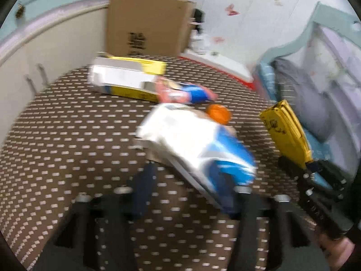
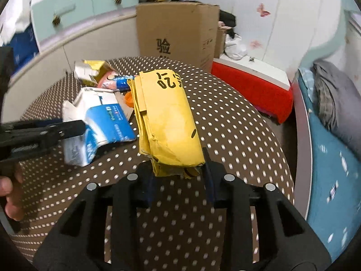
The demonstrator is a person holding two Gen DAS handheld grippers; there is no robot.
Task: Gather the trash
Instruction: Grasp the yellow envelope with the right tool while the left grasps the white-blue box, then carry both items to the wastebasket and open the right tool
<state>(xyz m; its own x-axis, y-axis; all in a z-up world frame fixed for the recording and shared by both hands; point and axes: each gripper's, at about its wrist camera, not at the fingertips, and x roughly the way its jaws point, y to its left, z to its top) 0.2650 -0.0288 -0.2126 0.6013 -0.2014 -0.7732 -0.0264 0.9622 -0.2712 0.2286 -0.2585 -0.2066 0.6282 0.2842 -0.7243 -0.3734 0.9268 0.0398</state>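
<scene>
My left gripper (image 1: 189,178) is shut on a flattened white and blue carton (image 1: 194,140), held above the brown dotted table (image 1: 67,131); it shows from the side in the right wrist view (image 2: 74,131) with the carton (image 2: 101,124). My right gripper (image 2: 178,169) is shut on a folded yellow paper package (image 2: 167,117) with black writing, lifted over the table; it also appears at the right of the left wrist view (image 1: 286,133). Further back lie a torn yellow and silver box (image 1: 126,79), a pink and blue wrapper (image 1: 182,92) and an orange cap (image 1: 218,113).
A tall cardboard box (image 2: 178,33) stands behind the table's (image 2: 237,124) far edge. A red and white box (image 2: 252,85) sits at the back right. A bed with blue sheet and grey pillow (image 2: 334,103) lies along the right. White cabinets (image 1: 33,52) line the left.
</scene>
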